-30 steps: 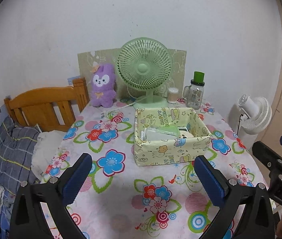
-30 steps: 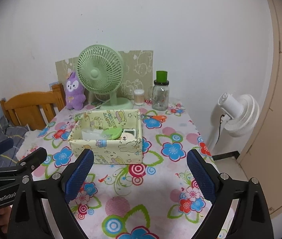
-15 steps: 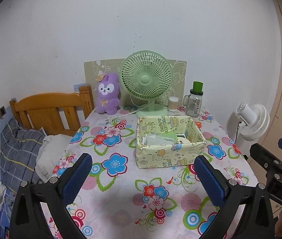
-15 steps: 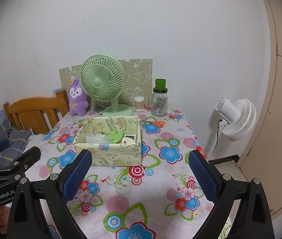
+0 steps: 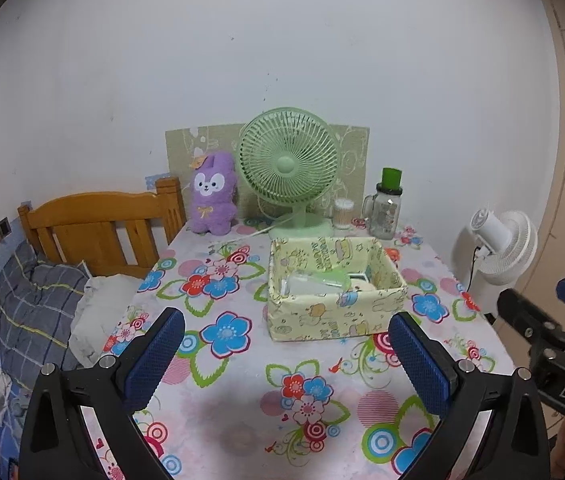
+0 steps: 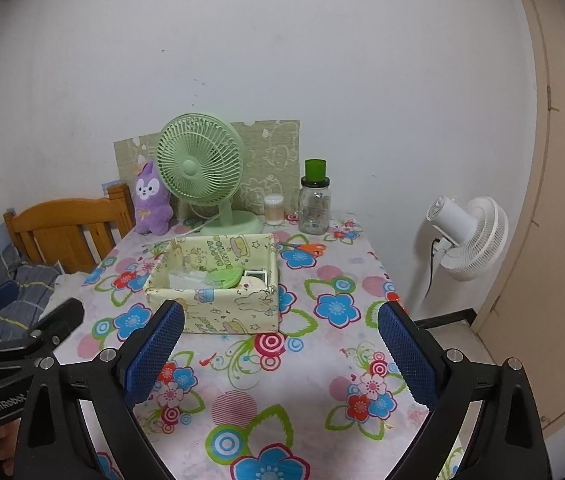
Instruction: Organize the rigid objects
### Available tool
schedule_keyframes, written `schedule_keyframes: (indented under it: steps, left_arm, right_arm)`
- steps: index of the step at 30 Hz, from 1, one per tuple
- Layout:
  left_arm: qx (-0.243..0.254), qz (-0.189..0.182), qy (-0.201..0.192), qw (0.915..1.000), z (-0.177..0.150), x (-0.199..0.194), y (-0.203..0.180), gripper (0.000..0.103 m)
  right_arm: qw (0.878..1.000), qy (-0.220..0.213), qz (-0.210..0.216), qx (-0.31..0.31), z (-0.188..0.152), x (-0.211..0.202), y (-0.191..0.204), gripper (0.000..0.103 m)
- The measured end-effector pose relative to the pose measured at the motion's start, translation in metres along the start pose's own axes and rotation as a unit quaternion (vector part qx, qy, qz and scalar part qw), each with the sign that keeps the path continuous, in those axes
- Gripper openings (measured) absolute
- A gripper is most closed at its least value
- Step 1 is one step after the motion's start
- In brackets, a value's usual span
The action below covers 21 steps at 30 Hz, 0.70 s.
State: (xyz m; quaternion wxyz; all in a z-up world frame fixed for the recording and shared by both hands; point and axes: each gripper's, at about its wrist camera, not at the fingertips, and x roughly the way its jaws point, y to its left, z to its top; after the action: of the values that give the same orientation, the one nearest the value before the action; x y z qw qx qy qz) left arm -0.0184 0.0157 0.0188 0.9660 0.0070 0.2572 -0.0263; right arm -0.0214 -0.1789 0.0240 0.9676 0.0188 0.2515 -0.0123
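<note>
A pale yellow cartoon-print box [image 5: 334, 320] [image 6: 218, 308] sits mid-table and holds several small items, among them a green lid-like piece [image 6: 222, 278] and a clear plastic piece [image 5: 302, 282]. Orange-handled scissors [image 6: 308, 248] lie on the cloth behind the box. My left gripper [image 5: 286, 360] is open and empty, held back above the table's near edge. My right gripper [image 6: 278, 352] is open and empty, also well short of the box. Each gripper shows at the edge of the other's view.
A green desk fan [image 5: 288, 168], a purple plush [image 5: 212, 200], a cotton-swab jar [image 5: 342, 214] and a glass jar with a green lid [image 5: 388, 210] stand along the wall. A wooden bed headboard [image 5: 98, 232] is at left, a white floor fan [image 6: 470, 236] at right.
Both grippers have drawn back and risen from the table; the box and wall items look smaller and farther. Both stay open and empty.
</note>
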Motion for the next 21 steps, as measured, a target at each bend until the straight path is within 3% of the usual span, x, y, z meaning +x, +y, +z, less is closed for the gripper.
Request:
schedule_keyframes:
  steps: [21]
  left_arm:
    - [0.014,-0.006,0.008,0.9998,0.001,0.007,-0.01,0.103]
  right_arm:
    - [1.0,0.005,0.0,0.011,-0.001,0.007,-0.006,0.1]
